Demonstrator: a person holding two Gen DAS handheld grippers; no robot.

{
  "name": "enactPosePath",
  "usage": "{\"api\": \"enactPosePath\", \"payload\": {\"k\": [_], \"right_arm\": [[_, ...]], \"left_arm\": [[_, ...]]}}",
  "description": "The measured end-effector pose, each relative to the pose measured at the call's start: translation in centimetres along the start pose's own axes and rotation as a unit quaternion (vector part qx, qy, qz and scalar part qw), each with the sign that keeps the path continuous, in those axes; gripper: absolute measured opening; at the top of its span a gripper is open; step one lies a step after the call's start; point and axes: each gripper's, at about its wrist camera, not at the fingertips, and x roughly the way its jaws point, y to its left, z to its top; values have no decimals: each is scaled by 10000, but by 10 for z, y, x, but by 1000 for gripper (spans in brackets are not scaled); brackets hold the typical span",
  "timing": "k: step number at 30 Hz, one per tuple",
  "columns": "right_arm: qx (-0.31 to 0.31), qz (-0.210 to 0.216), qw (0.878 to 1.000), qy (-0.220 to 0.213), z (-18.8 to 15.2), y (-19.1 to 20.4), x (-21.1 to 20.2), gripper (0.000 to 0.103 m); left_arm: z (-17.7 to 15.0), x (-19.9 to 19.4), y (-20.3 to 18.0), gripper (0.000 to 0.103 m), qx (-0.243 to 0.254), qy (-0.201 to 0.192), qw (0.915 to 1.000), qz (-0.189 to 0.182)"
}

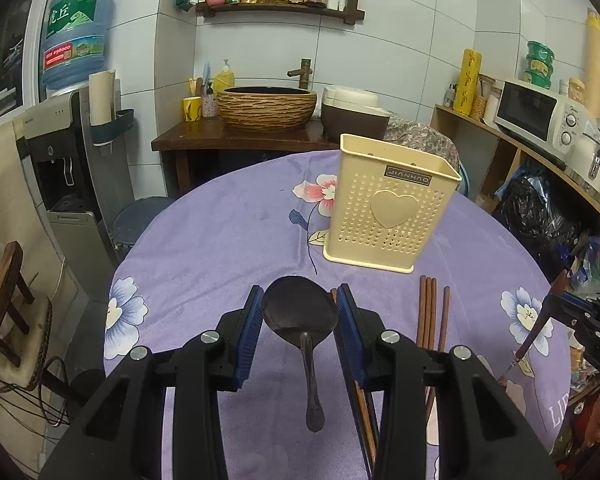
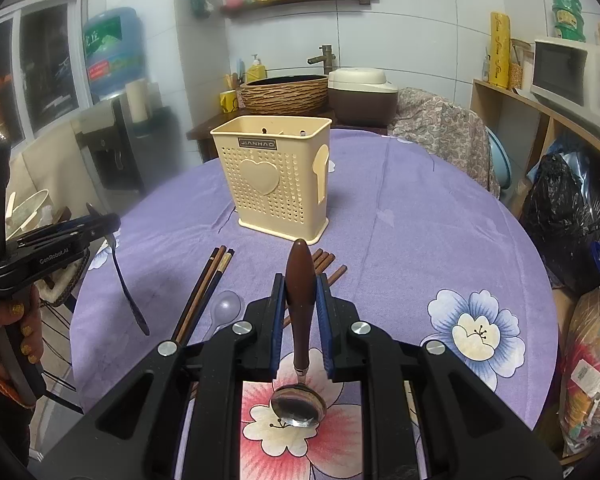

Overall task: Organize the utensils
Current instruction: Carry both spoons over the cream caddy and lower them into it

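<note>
- Spreading across the whole scene is the round tabletop (image 2: 400, 216) under a purple flowered cloth, with the person standing at its near edge and working a gripper in each hand.
- Standing upright toward the far side is the cream holder (image 2: 274, 176), perforated, with a heart on its front; I can see nothing in it from here.
- At the near left, the left gripper (image 1: 298, 312) has its jaws pinching the bowl of a dark spoon (image 1: 300, 310), lifted clear of the cloth, the handle hanging back toward the hand.
- At the near right, the right gripper (image 2: 300, 300) has its jaws pinching the brown handle of a metal spoon (image 2: 300, 404), whose bowl hangs low over a pink flower.
- Lying loose on the cloth between grippers and holder are the chopsticks (image 2: 204, 292) and a clear plastic spoon (image 2: 226, 306).
- Risk, as I judge it: the dark spoon is gripped by its rounded bowl, so it could twist or slip out on the way; either dangling end could catch the holder's rim and tip it over.
</note>
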Motion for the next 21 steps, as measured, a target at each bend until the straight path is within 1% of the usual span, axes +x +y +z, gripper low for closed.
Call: {"api": "enactPosePath", "payload": {"k": [6, 10, 14, 16, 18, 21], "right_arm": [[35, 20, 9999, -133, 1, -1, -6, 16], [42, 47, 9998, -164, 6, -1, -7, 16], [32, 130, 9997, -196, 15, -1, -4, 16], [41, 214, 9996, -204, 23, -1, -3, 16], [42, 280, 9993, -230, 33, -2, -2, 16], [-40, 385, 9986, -361, 60, -1, -4, 16]], "left_arm": [[3, 1, 2, 38, 3, -40, 10000, -40], [13, 3, 3, 38, 0, -32, 9998, -216], [32, 1, 0, 38, 141, -222, 9992, -315], [42, 2, -1, 38, 131, -257, 9986, -447], [61, 4, 0, 38, 22, -276, 9974, -663], [93, 3, -2, 38, -10, -493, 9958, -775]]}}
